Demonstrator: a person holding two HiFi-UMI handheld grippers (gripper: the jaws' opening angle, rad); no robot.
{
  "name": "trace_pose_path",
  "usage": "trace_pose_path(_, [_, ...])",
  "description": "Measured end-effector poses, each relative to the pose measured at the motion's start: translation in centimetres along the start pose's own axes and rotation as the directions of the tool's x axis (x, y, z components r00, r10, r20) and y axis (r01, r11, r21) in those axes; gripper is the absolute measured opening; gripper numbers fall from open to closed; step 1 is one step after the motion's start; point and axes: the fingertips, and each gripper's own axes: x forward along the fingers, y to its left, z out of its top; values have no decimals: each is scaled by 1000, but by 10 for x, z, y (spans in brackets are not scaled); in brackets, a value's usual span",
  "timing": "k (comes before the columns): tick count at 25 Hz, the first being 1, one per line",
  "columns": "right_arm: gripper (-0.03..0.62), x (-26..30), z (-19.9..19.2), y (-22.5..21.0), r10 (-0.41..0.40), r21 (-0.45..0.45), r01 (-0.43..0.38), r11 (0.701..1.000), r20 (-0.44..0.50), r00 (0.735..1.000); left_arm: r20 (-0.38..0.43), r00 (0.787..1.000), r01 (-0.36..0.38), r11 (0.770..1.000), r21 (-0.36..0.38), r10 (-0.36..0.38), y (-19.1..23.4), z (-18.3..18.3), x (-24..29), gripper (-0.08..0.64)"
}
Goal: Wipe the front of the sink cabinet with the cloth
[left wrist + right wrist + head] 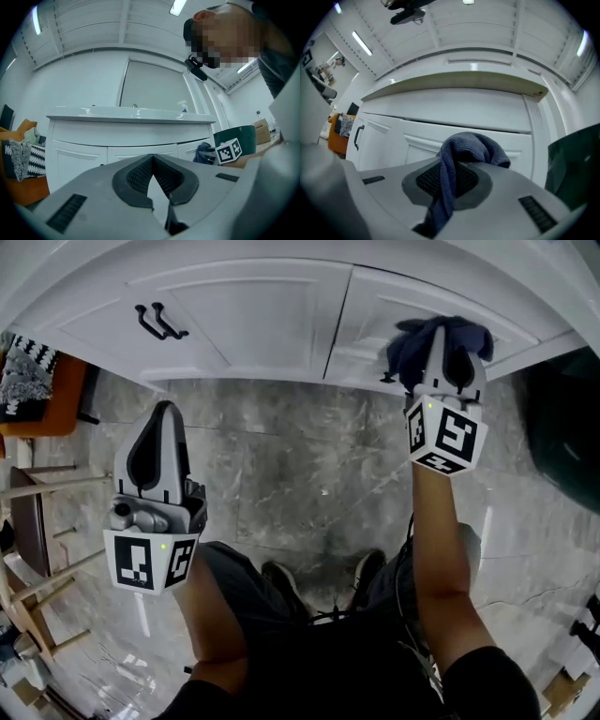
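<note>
The white sink cabinet (pixel 253 315) runs across the top of the head view, with its front facing me. A dark blue cloth (pixel 412 348) is bunched against the upper part of the right-hand door. My right gripper (pixel 442 343) is shut on it. In the right gripper view the cloth (pixel 473 143) hangs out of the jaws, close to the door panel (pixel 440 122). My left gripper (pixel 166 411) hovers over the floor, well short of the cabinet, jaws together with nothing in them. The left gripper view shows the cabinet (pixel 79 154) ahead and the cloth (pixel 202 152) off to the right.
Two black handles (pixel 159 322) sit on the left doors. An orange seat with patterned fabric (pixel 37 381) and a wooden stool (pixel 37 521) stand at the left. A dark green bin (pixel 562 427) is at the right. My shoes (pixel 281 582) rest on the grey marble floor (pixel 300 465).
</note>
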Motion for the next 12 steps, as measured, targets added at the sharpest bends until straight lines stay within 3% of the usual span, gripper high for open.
trace_pose_path(3, [32, 9, 12, 69, 125, -91, -121, 989, 43, 991, 31, 999, 26, 1000, 15, -27, -9, -7, 3, 3])
trace_pose_path(6, [32, 11, 11, 107, 204, -62, -200, 978, 67, 977, 45, 999, 23, 1000, -7, -23, -12, -10, -1, 3])
trace_pose_path(12, [29, -3, -38, 48, 140, -12, -141, 990, -14, 990, 41, 999, 10, 999, -38, -9, -4, -11, -8, 3])
